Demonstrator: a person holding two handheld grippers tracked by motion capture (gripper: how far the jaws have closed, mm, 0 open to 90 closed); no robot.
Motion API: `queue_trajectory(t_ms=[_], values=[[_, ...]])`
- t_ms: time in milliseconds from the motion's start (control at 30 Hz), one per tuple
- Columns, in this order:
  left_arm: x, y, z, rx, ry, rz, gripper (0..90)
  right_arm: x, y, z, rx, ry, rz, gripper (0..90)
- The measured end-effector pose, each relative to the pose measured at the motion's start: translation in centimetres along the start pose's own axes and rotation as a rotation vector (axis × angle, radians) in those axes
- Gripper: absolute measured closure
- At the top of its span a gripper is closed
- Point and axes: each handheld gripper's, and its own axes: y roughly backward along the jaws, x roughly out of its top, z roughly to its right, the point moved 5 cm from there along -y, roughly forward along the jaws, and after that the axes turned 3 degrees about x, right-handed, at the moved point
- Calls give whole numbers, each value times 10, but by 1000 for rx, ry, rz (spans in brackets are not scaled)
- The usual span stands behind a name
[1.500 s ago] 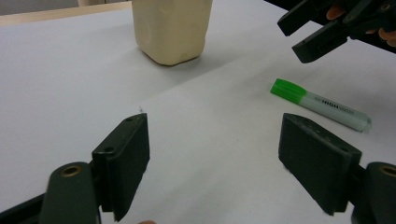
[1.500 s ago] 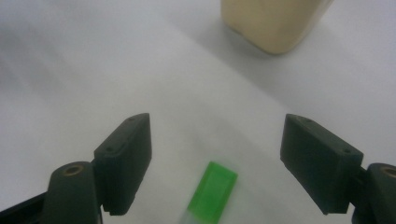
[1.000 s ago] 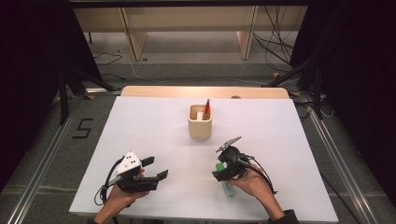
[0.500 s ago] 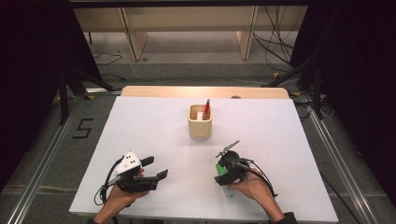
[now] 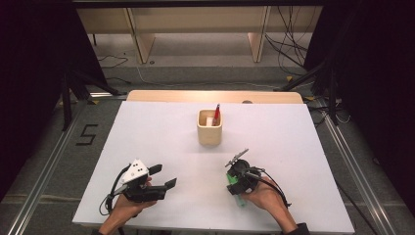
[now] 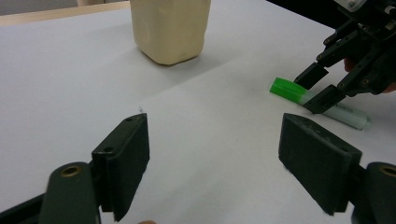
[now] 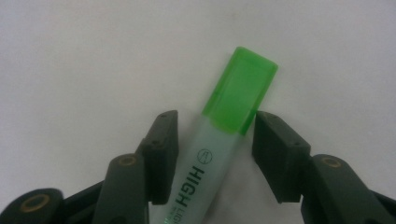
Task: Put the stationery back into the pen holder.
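A green-capped highlighter [image 7: 233, 102] with a pale body lies flat on the white table. My right gripper [image 7: 212, 135] points down over it, and its jaws have just been closing. The highlighter sits between the pads, which stand close to its sides with a sliver of table showing on the right. In the high view the highlighter [image 5: 241, 200] pokes out under the right gripper [image 5: 236, 188] at the front right. The left gripper view shows the highlighter [image 6: 287, 87] straddled by the right gripper [image 6: 317, 87]. My left gripper [image 5: 164, 176] rests at the front left, open wide and empty [image 6: 215, 149].
A cream cup [image 5: 209, 133] stands mid-table holding a red pen [image 5: 216, 113]; the cup [image 6: 168, 28] is ahead of the left gripper. The white table [image 5: 147, 127] has a wooden strip along its far edge. Dark stands and cables flank the table.
The right gripper's jaws have narrowed around the highlighter, and the hand has settled slightly lower over it. The left gripper has stayed put.
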Motion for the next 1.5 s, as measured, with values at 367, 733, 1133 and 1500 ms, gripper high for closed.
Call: queue_trajectory(t_ms=[367, 733, 1133, 1500], values=[[0, -1, 2, -3, -6, -5, 242, 5, 0, 6, 1, 4, -60, 631], [0, -2, 2, -1, -6, -6, 242, 8, 0, 8, 8, 22, -88, 669], [0, -1, 1, -1, -8, -5, 243, 9, 1, 8, 12, 50, -92, 672], [0, -1, 1, 1, -5, -6, 243, 11, 15, 17, 68, 9, 32, 673]])
